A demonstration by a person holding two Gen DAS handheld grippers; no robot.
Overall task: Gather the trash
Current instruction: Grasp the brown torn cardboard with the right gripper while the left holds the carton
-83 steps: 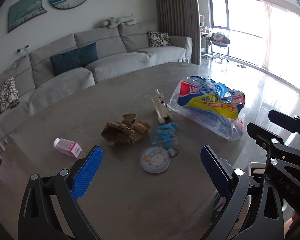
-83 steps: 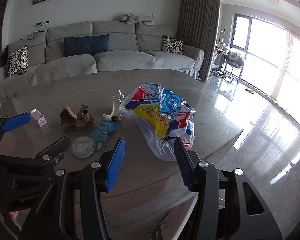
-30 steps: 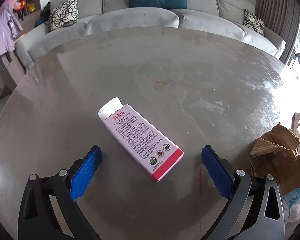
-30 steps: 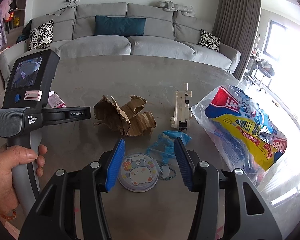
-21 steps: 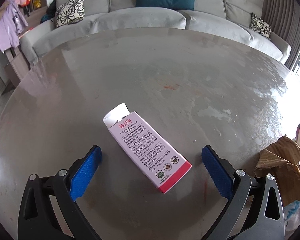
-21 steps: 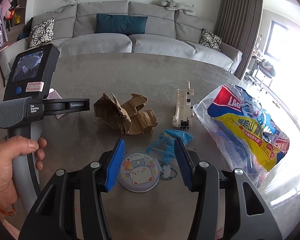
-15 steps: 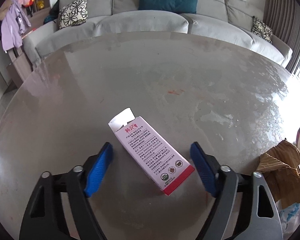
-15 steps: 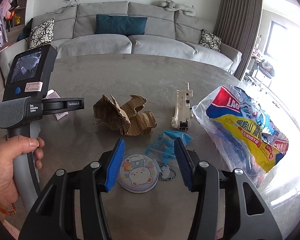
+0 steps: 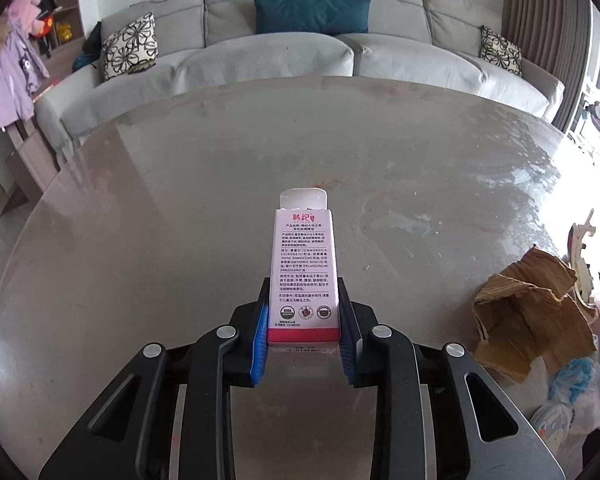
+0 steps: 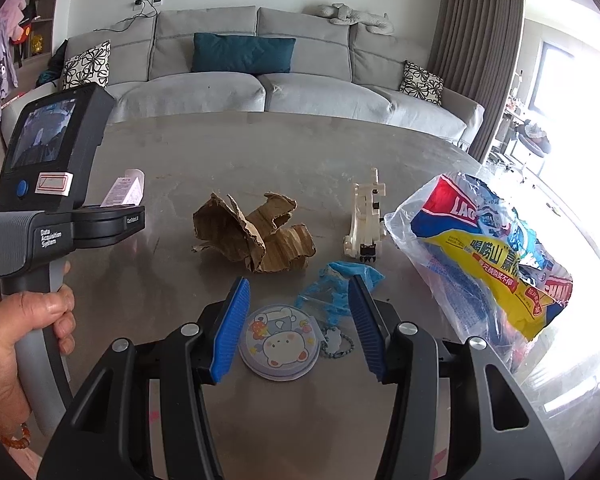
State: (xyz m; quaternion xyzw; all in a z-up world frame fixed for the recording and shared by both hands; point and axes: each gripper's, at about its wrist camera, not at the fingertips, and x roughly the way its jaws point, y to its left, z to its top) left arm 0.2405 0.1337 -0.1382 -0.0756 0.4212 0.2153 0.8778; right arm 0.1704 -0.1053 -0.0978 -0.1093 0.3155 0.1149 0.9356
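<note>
Blue pads of my left gripper (image 9: 303,330) press both long sides of the pink carton (image 9: 304,274), clamping its red-banded near end; the carton points straight away from me with its white flap open at the far end, and I cannot tell whether it is lifted off the table (image 9: 180,208) or resting on it. From the right wrist view I see my left hand (image 10: 18,336) wrapped around that gripper's grey handle, with the carton's far end poking out past its black body. My right gripper (image 10: 298,330) hovers with its jaws spread apart and nothing between the pads; below and between them lies a round sticker-covered lid (image 10: 279,342) with a small charm on a bead chain (image 10: 335,340) just beside it. Just beyond sits a crumpled blue wrapper (image 10: 338,288), and past that a torn piece of brown cardboard (image 10: 256,238) near the table's middle. To the right of the cardboard stands a cream block toy (image 10: 366,220), and farther right a clear plastic bag (image 10: 488,256) printed in red, yellow and blue slumps near the table edge. Behind the table runs a grey sofa (image 10: 236,80) with a teal cushion (image 10: 242,54).
</note>
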